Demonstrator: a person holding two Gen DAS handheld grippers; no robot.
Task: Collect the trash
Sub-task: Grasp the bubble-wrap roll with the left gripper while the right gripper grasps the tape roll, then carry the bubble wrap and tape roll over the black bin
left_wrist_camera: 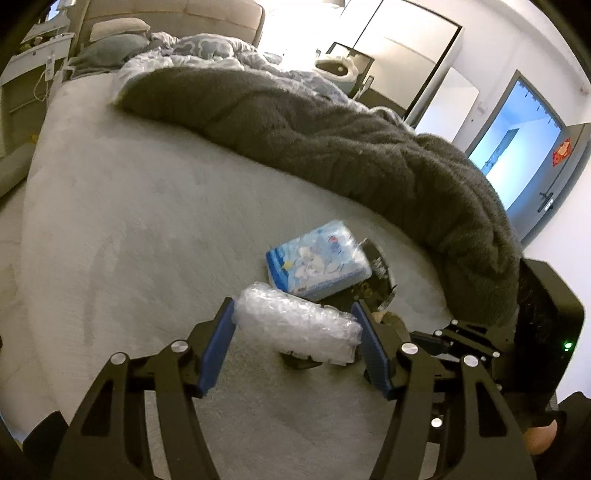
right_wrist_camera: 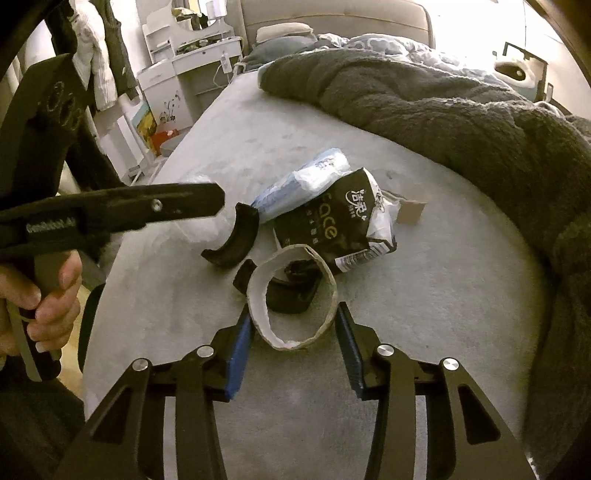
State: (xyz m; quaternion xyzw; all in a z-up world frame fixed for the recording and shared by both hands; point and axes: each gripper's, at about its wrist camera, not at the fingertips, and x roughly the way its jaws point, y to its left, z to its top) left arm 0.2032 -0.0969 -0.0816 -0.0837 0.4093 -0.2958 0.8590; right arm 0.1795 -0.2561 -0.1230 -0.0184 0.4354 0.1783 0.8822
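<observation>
the right gripper (right_wrist_camera: pixel 295 325) sits low over the grey bed sheet (right_wrist_camera: pixel 424 295) with a flattened cardboard ring (right_wrist_camera: pixel 295 295) between its blue pads; both pads (right_wrist_camera: pixel 240 347) touch the ring's sides, so it is clenched on the ring. just behind the ring lie 2 curved black plastic pieces, one (right_wrist_camera: pixel 291 291) partly inside the ring's outline and the other (right_wrist_camera: pixel 232 240) a little to the left. beyond them lies a black wrapper (right_wrist_camera: pixel 332 229) with white lettering, and against it a blue and white tissue pack (right_wrist_camera: pixel 295 188). a small brown cardboard scrap (right_wrist_camera: pixel 410 212) lies to the right of the wrapper.

the left gripper (left_wrist_camera: pixel 299 325) has a wad of bubble wrap (left_wrist_camera: pixel 299 325) between its blue pads (left_wrist_camera: pixel 218 343); both pads touch the wad's ends, so it is grasping it, low over the sheet. a hand (right_wrist_camera: pixel 40 302) on the left gripper's handle shows at the edge of the right view.

farther back a dark fuzzy blanket (left_wrist_camera: pixel 332 147) is heaped across the bed, with a blue patterned quilt (left_wrist_camera: pixel 214 48) and pillows (left_wrist_camera: pixel 118 31) near the headboard. a white dresser (right_wrist_camera: pixel 184 66) stands beside the bed.
</observation>
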